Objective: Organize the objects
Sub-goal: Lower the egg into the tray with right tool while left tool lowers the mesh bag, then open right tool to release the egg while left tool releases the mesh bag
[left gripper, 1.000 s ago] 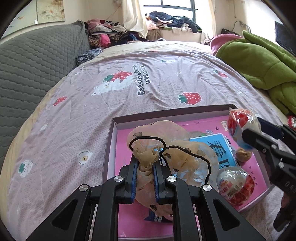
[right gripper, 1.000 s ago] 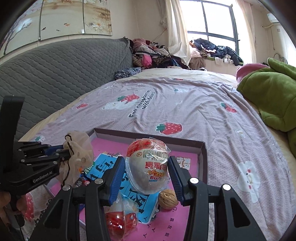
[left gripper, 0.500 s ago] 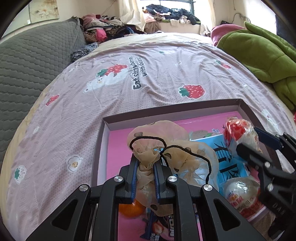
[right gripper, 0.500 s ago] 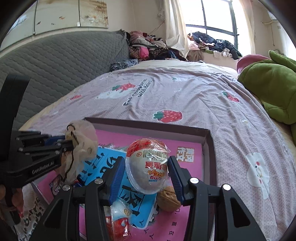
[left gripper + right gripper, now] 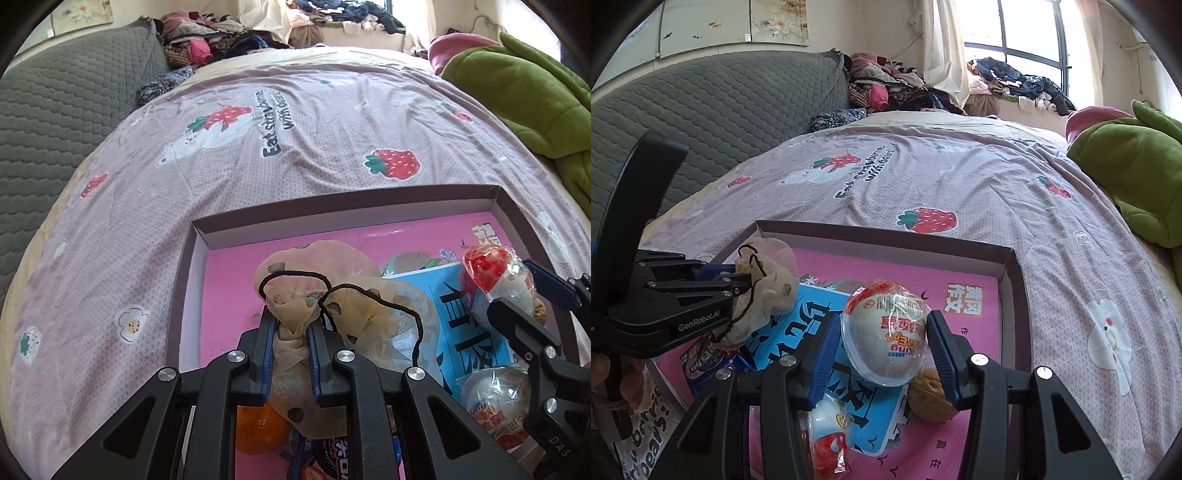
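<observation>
A shallow brown box [image 5: 332, 210] with a pink floor lies on the strawberry bedspread. My left gripper [image 5: 291, 321] is shut on the neck of a sheer beige drawstring pouch [image 5: 369, 306] with a black cord, held over the box's left half. From the right wrist view, this gripper [image 5: 746, 277] and the pouch [image 5: 775, 273] are at the left. My right gripper [image 5: 882, 323] is shut on a plastic-wrapped red-and-white toy egg [image 5: 882, 332], held above the box's right half. The same egg [image 5: 491, 269] shows at the right of the left wrist view.
Inside the box lie a blue booklet [image 5: 812, 325], a walnut [image 5: 929, 398], a second wrapped egg [image 5: 827, 432], an orange [image 5: 258, 428] and a cookie packet [image 5: 705, 362]. A green blanket [image 5: 1137, 177] is piled at the right and a grey quilted headboard [image 5: 701, 110] rises at the left.
Both grippers have sunk toward the box with their loads still held. The left one has also shifted, so the orange and the cookie packet now show beneath it.
</observation>
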Available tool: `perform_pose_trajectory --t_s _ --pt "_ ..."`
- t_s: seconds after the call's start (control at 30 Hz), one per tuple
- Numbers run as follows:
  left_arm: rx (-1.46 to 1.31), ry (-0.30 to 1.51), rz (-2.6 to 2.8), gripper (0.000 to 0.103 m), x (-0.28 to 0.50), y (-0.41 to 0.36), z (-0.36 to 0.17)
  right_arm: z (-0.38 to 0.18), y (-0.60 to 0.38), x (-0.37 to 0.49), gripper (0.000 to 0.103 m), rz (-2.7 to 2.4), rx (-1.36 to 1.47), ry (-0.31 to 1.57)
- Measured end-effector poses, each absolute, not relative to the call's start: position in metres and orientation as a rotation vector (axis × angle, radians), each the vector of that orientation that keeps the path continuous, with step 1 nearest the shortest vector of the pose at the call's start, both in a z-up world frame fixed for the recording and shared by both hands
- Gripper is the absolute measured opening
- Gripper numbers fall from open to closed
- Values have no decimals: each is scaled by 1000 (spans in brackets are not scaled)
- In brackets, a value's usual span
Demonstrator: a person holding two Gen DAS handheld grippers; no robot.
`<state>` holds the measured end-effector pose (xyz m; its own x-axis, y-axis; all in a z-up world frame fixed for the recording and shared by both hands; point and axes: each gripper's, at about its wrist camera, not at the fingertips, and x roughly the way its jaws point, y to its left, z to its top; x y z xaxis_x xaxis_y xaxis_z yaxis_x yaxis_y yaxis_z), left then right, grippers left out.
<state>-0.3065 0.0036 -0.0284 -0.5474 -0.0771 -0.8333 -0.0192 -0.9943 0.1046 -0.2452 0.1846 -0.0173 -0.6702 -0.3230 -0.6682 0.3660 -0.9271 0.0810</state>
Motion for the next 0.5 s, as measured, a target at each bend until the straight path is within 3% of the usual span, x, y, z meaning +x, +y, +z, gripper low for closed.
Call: perform_pose_trajectory --t_s 0.5 --pt "1523 -141 -2683 21 -319 -4 -37 -19 190 -249 55 -2567 1058 41"
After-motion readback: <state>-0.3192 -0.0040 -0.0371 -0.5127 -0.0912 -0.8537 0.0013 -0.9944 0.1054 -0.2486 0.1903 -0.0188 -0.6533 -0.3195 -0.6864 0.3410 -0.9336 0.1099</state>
